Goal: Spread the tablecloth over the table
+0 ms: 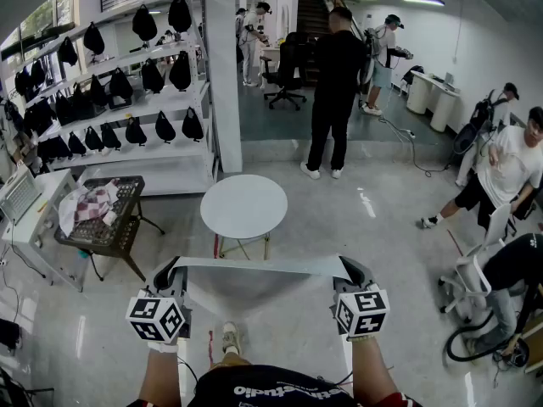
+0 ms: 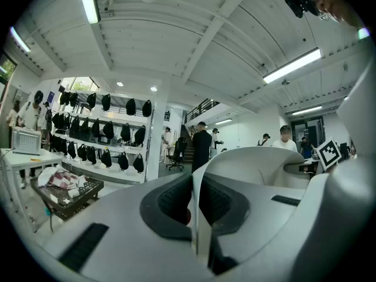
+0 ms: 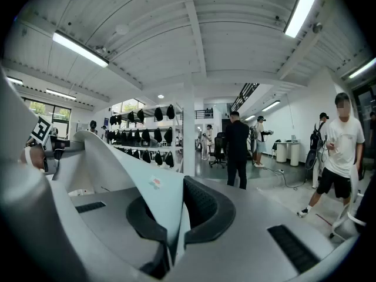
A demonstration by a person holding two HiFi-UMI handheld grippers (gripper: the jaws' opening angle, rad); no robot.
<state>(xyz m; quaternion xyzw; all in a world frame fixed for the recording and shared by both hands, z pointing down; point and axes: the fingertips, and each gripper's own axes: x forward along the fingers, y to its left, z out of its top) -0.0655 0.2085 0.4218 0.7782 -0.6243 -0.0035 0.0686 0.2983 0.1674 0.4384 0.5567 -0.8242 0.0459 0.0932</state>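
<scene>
In the head view, a pale grey tablecloth [image 1: 263, 299] hangs stretched between my two grippers, its top edge taut and level. My left gripper [image 1: 172, 276] is shut on the cloth's left corner and my right gripper [image 1: 355, 275] on its right corner. A small round white table [image 1: 243, 206] stands on the floor just beyond the cloth, bare on top. The left gripper view shows the jaws [image 2: 197, 219] clamped on a thin fold of cloth [image 2: 258, 163] that curves off to the right. The right gripper view shows the jaws [image 3: 172, 231] pinching the cloth [image 3: 111, 163], which sweeps off to the left.
A black wire cart [image 1: 102, 227] with fabric in it stands left of the table. White shelves [image 1: 127, 100] of black bags and a white pillar [image 1: 225, 75] are behind. A person in black [image 1: 335, 91] stands beyond the table. A person and a white chair [image 1: 475, 270] are at the right.
</scene>
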